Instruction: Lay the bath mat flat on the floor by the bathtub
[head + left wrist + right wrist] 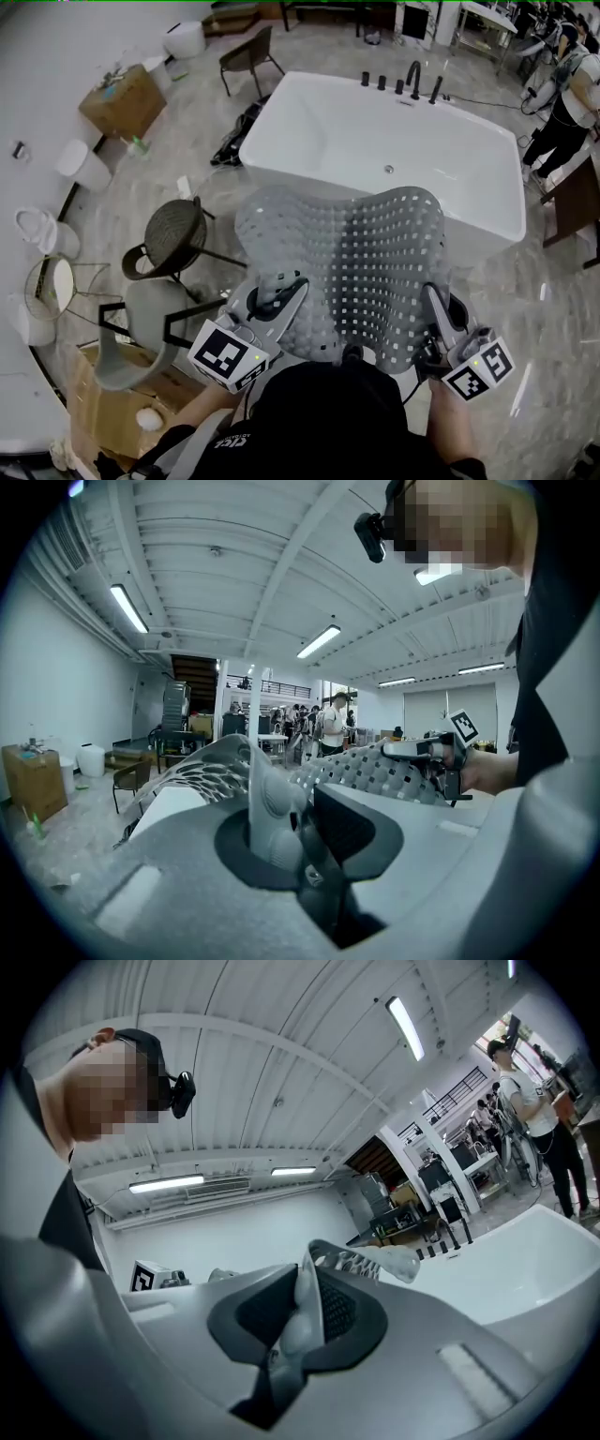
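I had the bath mat (347, 272) up in the air on the near side of the bathtub (375, 141), not on the floor, with its far edge overlapping the tub rim as I saw it from the head view. The left claw (274, 298) was pinched narrow on one near corner and the right claw (437, 314) was clamped on the other. Each bit only a thin strip of edge, and from the right gripper view I could not say how deep that strip sat in the pads. The worry was a corner slipping out as I lowered, so the mat would fall folded. Its sagging, curled far edge could also land on the tub rim, or the left side could snag the chair (174, 238) left of the bathtub.
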A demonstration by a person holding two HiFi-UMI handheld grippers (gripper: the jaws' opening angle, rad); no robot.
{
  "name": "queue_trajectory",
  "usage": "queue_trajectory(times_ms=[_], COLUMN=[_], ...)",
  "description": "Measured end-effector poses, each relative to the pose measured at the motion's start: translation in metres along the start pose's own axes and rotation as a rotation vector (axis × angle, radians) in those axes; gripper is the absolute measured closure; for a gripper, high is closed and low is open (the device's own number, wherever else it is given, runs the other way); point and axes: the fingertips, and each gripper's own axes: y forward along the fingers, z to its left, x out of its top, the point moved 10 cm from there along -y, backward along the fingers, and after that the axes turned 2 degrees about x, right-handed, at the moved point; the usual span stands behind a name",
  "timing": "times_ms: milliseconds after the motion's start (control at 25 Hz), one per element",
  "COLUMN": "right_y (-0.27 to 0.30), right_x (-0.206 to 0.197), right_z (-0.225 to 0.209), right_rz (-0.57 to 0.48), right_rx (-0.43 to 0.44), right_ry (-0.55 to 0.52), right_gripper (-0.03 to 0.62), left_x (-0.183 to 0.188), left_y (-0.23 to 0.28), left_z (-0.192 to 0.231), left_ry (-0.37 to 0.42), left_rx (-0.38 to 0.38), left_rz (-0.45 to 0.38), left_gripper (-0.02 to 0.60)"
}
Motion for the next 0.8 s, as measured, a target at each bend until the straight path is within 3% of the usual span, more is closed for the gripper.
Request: queue_trajectory(times_ms=[440,680,800], right_y=[-0.017,0.002,0.019], right_x=[-0.013,-0.027,-0.045], right_z=[-0.048,-0.053,-0.057], right_rz=[-0.017,-0.004,-0.029], right_rx=[-0.039,-0.108,-0.143], right_ry=[0.041,0.037,0.089], right_gripper=[0.568,0.568,0.569], left_x=[-0.008,-0.031,-0.054], left_y=[0.047,0.064,0.07], left_z=[-0.012,0.021,0.055], left_ry=[0.018,0.015,0.004], left_rx=[-0.038,-0.078,-0.087], left_rz=[0.052,0.044,0.052], left_gripper=[0.512,0.512,0.514])
